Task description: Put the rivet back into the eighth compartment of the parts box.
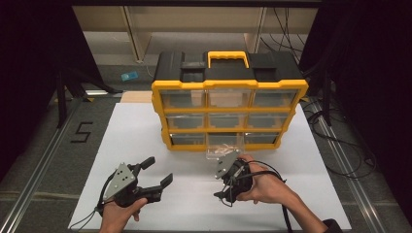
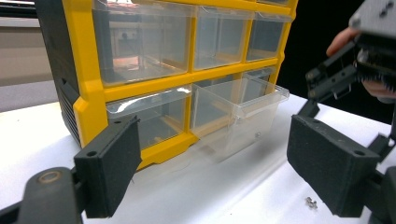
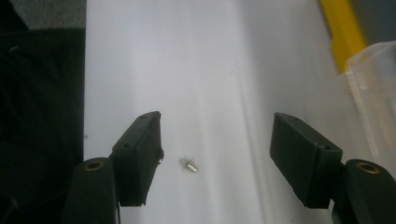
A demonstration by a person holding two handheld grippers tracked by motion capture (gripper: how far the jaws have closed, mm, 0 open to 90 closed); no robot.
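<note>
My right gripper (image 3: 215, 156) is wide open over a tiny screw (image 3: 189, 164), holding nothing, near the pulled-out clear drawer (image 3: 373, 88).

We see dim surroundings around the brightly lit white table (image 1: 145, 131); glare washes it out in the right gripper view, where the near jaws look soft.

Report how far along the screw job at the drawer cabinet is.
Done: the clear drawer in the bottom row of the yellow cabinet is pulled out. In hand: the right gripper, jaws open, hangs over a small screw on the white table. Left: gripping the screw; probably dropping it in the drawer.
</note>
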